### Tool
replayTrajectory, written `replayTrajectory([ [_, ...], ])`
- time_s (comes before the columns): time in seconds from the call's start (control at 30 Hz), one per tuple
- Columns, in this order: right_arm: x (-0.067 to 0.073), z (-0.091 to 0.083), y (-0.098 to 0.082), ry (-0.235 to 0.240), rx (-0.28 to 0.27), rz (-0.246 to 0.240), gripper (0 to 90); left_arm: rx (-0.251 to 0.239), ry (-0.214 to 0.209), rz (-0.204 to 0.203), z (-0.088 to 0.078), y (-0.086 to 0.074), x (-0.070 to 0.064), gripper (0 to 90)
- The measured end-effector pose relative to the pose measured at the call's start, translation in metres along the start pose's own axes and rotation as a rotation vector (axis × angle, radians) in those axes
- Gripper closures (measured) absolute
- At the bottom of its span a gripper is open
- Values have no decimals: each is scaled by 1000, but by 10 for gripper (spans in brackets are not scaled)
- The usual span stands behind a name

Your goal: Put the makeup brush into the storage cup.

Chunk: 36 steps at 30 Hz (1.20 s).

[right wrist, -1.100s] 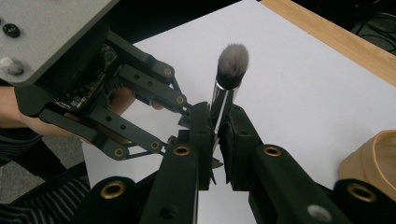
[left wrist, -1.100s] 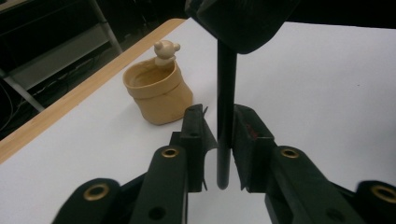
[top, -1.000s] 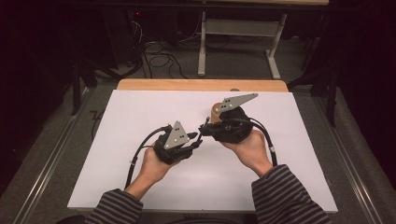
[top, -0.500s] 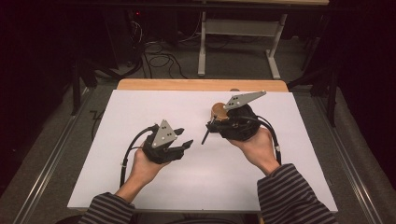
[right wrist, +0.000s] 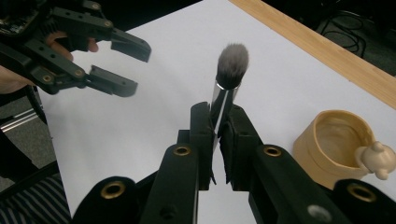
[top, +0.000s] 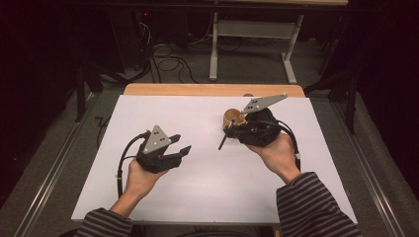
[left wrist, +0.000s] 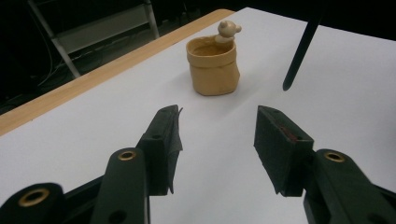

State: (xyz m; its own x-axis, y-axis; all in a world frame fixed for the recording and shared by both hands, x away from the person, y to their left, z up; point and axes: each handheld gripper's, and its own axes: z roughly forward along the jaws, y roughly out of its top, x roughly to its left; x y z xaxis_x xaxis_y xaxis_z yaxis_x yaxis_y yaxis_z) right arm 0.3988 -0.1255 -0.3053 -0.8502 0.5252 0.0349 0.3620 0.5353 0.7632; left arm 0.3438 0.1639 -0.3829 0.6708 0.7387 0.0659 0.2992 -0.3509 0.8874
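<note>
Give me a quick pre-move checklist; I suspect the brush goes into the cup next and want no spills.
1. Right gripper shut on brush: ok.
2. Left gripper open, holding nothing, its jaws having just been opening: ok.
3. Cup upright on the table: ok.
4. Cup opening free of obstruction: ok.
5. Left gripper apart from the brush: ok.
6. Handle tip off the table: ok in the left gripper view.

Left gripper [top: 179,144] withdrawn leftward from right gripper [top: 228,134]; the two now well apart. Its jaws have just been opening, nothing between them, makeup brush [right wrist: 227,79] released.
</note>
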Motion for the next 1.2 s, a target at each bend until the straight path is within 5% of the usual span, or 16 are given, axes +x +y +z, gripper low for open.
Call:
replayTrajectory([
  [0.67,-16,-13,5,-54,-7,15,854,0,61,-73,-39,-35,16,501],
  [1.2,-33,-14,9,-108,-17,39,854,27,72,-124,-48,-64,20,455],
])
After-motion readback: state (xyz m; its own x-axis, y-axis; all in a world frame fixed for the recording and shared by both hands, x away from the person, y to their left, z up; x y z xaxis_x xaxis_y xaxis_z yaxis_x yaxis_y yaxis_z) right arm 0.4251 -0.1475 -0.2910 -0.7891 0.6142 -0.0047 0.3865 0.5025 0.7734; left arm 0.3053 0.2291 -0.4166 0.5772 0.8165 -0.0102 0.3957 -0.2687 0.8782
